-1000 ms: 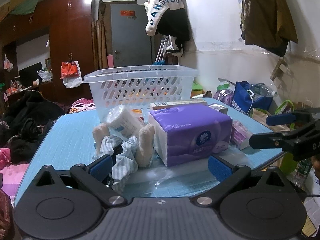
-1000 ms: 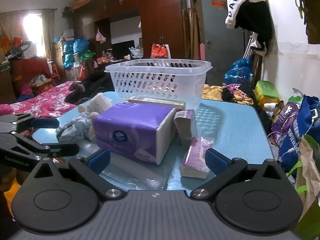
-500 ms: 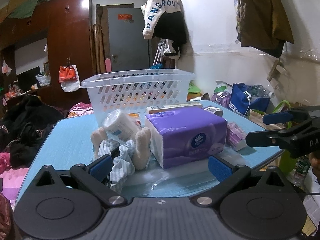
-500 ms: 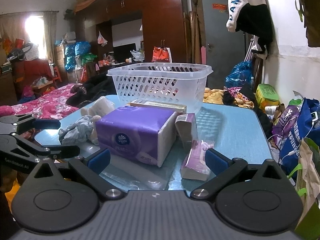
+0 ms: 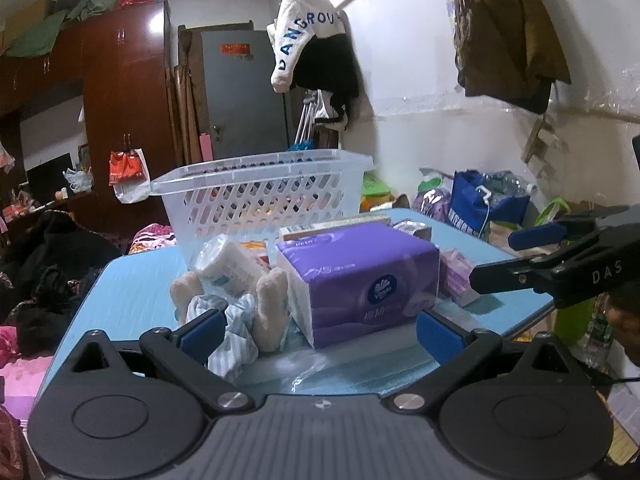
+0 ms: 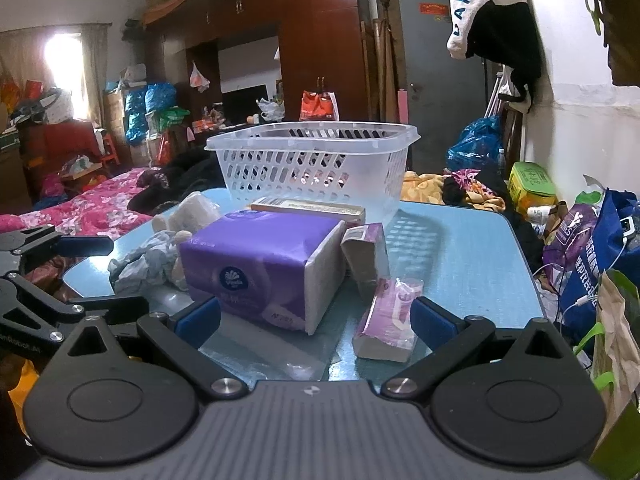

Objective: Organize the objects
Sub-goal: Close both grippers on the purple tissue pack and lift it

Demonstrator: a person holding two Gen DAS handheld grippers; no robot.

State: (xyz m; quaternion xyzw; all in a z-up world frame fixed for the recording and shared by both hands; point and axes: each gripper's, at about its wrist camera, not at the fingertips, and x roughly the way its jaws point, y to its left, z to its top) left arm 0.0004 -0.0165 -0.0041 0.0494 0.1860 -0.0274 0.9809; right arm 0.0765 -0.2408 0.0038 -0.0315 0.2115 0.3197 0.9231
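A purple tissue pack (image 5: 360, 276) (image 6: 260, 264) lies in the middle of the blue table (image 5: 132, 280) (image 6: 460, 264). A clear white basket (image 5: 264, 192) (image 6: 316, 160) stands behind it. Left of the pack lie a striped cloth (image 5: 236, 324) (image 6: 144, 264), beige socks (image 5: 272, 304) and a wrapped white roll (image 5: 228, 264). Right of it lie small purple packets (image 6: 388, 320) (image 5: 456, 280) and a flat box (image 6: 308, 206). My left gripper (image 5: 316, 334) is open and empty at the near edge. My right gripper (image 6: 316, 314) is open and empty, facing the pack.
A clear plastic sheet (image 6: 272, 344) lies on the table's near part. Bags (image 6: 592, 248) crowd the floor right of the table. A bed with pink covers (image 6: 80, 208) and dark clothes (image 5: 44, 264) lie to the left. A jacket (image 5: 316, 40) hangs on the wall.
Both grippers have drawn back a little from the table and risen slightly; the objects look smaller and lower. Nothing on the table has moved.
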